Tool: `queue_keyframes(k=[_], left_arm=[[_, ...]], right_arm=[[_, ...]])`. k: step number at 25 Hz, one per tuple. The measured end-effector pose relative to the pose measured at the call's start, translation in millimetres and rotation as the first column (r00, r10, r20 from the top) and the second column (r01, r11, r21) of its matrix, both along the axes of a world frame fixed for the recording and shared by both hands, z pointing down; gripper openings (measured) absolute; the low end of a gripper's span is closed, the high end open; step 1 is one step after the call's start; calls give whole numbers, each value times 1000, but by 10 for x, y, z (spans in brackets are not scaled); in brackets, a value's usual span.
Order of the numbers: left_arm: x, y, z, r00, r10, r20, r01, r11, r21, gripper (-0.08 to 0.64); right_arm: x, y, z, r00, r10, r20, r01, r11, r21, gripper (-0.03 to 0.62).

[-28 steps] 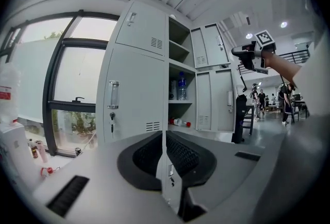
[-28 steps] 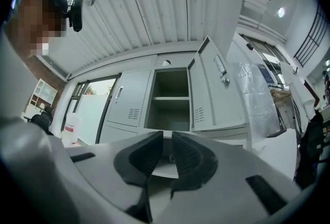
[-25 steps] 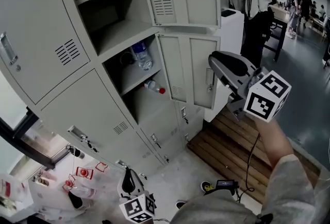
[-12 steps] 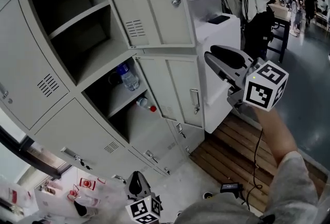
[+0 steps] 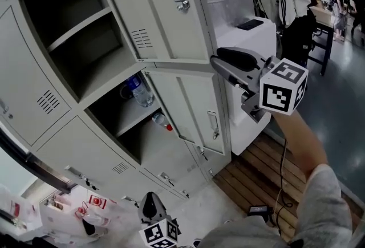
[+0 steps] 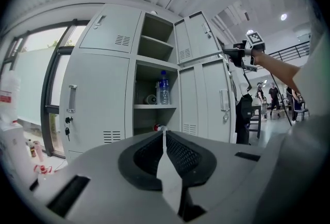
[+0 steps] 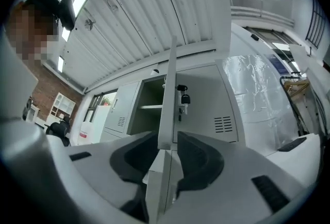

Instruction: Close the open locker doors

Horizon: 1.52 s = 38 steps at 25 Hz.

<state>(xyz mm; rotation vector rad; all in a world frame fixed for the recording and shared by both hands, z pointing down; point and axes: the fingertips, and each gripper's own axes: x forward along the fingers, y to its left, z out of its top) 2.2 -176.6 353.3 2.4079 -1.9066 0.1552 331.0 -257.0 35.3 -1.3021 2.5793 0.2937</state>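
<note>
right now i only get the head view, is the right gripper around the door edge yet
Observer: Yes. In the right gripper view the right gripper has its jaws apart, they have just been opening, and the lower corner of the upper door stands between them.
Operator: ok and the left one, holding anything
Observer: No. In the left gripper view the left gripper is shut with nothing between its jaws. It faces the open lockers, with the bottle upright on the shelf ahead.
</note>
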Motion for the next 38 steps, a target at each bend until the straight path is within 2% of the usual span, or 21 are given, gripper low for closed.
queue_keyframes(k=[4,10,15,23,38], left_arm=[[3,-36,19,999,-41,-8,41,999,1,13],[-56,-93,14,997,-77,-1,77,997,9,14],[-50,-97,-70,997,-73,8,73,997,21,14],[-180,-89,-78,997,-76,16,75,997,25,14],[-411,-98,-146,1000,6,10,-7,1000,26,14]], right_arm=[[-40,0,-38,996,-90,19,90,996,3,110],[-124,-25,-57,991,-136,7,136,991,0,110],[-240,10,-82,993,-117,-35,117,993,16,109],[-394,95,-94,993,-109,-41,109,994,5,107],[-1034,324,-115,995,-98,-33,98,995,6,114]])
